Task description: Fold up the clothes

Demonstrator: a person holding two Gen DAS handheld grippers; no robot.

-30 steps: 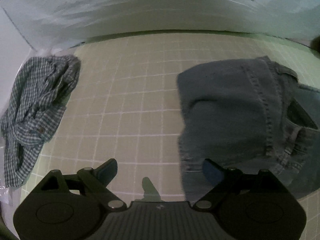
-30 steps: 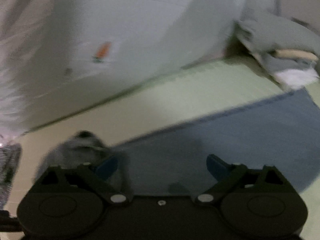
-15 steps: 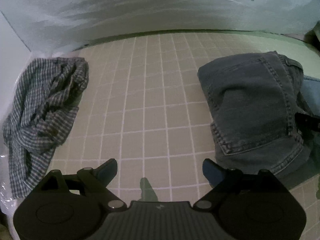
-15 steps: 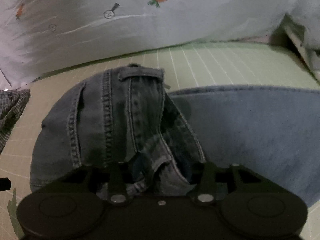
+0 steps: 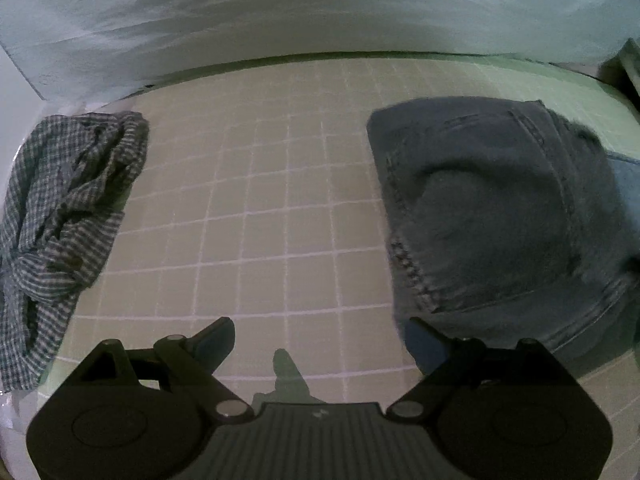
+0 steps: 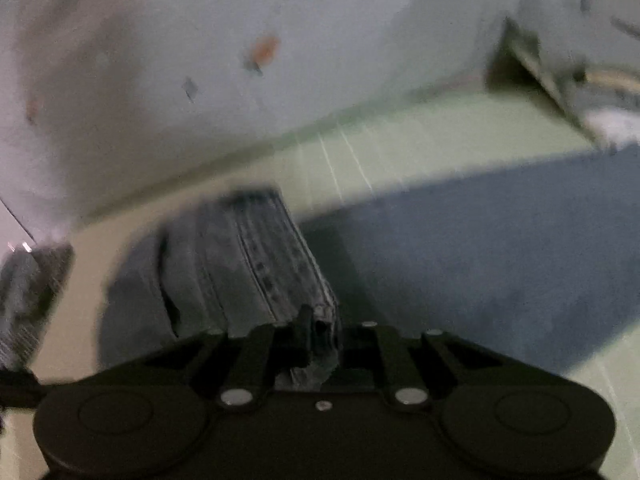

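Right gripper (image 6: 316, 340) closing on jeans (image 6: 240, 264) (left gripper (image 5: 320, 340) wide, empty).

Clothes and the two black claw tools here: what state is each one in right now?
Grey-blue denim jeans: bunched in a heap on the mat, one edge pinched.
Blue-and-white checked shirt: crumpled, unfolded, lying apart at the mat's edge.
Flat blue cloth: spread out smooth on the mat.
Left gripper: open, empty, above the pale green gridded mat.
Right gripper: closing on the jeans' edge.
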